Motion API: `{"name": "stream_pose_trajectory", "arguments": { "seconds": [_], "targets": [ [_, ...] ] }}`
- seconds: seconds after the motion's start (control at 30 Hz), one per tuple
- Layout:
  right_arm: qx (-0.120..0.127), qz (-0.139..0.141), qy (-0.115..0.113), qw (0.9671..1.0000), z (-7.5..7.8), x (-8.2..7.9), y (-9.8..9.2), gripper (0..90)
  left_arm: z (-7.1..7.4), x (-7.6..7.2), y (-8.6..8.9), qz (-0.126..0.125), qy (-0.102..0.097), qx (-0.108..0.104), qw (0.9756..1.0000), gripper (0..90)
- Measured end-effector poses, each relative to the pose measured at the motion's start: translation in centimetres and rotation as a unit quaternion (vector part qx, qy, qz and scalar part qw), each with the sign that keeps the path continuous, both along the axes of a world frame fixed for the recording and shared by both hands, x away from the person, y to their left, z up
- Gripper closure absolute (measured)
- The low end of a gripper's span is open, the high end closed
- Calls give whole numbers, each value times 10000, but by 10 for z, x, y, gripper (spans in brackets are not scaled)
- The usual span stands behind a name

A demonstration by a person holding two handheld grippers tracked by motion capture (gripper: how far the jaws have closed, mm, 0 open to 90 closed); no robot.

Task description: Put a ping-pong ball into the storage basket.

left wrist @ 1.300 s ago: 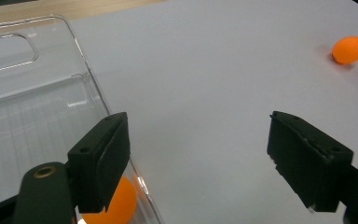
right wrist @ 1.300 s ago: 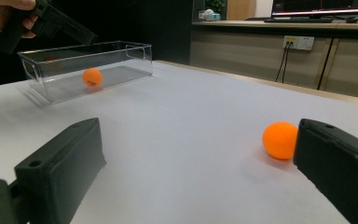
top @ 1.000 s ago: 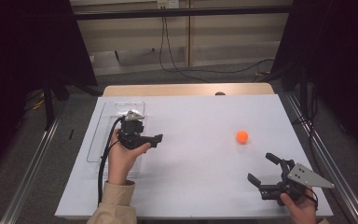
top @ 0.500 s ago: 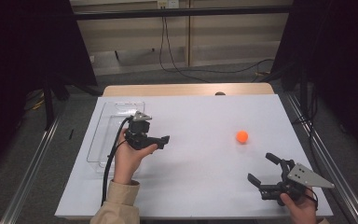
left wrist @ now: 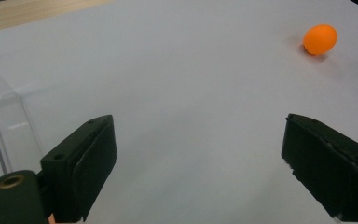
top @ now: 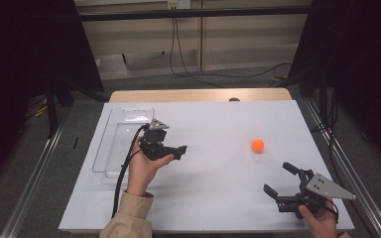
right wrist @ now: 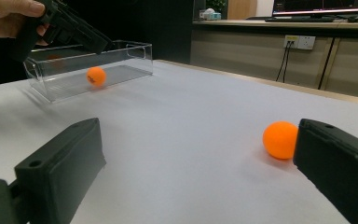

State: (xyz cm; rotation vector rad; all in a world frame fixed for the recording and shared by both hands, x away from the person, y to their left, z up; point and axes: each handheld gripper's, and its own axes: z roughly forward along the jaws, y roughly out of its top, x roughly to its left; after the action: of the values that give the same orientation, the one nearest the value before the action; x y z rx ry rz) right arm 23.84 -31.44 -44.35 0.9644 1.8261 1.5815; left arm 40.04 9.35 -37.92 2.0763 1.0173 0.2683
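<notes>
An orange ball [top: 257, 145] lies on the white table, right of centre. A second orange ball [right wrist: 95, 76] rests inside the clear plastic box [top: 110, 134] at the table's left. My left gripper [top: 176, 149] hovers just right of the box, pointing toward the loose ball [left wrist: 320, 39]. Its jaws have just been opening and stand wide with nothing between them [left wrist: 205, 158]. My right gripper [top: 281, 178] is held low near the front right corner. It is open and empty, with the loose ball [right wrist: 280, 139] just beyond its right jaw.
The white table sheet [top: 213, 198] ends at a wooden strip [top: 198, 94] along the far edge. Metal rails run down both sides of the table. The box wall [left wrist: 0, 116] stands close to the left gripper's left jaw. A cable trails from the left gripper.
The left hand has shifted a little to the right, away from the box, and its jaws look wider apart. The right gripper and the loose ball have stayed put.
</notes>
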Motion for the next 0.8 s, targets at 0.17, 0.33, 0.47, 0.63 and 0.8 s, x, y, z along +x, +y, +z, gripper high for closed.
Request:
{"name": "stream_pose_trajectory", "arguments": {
  "seconds": [0.17, 0.33, 0.47, 0.63, 0.8],
  "targets": [
    [2, 4, 3, 10000, 0, 0, 0, 14, 0, -1, -4, -40, -14, -29, 10000, 101],
    [9, 0, 9, 10000, 0, 0, 0, 14, -1, -1, -9, -109, -30, -9, 9999, 99],
    [15, 7, 19, 10000, 0, 0, 0, 14, -2, -1, -13, -162, -33, -19, 9999, 98],
    [18, 11, 30, 10000, 0, 0, 0, 14, -4, -2, -18, -219, -45, 4, 9998, 97],
    [19, 11, 38, 10000, -1, 0, 0, 14, -4, -1, -20, -215, -70, -57, 9997, 95]
  ]
}}
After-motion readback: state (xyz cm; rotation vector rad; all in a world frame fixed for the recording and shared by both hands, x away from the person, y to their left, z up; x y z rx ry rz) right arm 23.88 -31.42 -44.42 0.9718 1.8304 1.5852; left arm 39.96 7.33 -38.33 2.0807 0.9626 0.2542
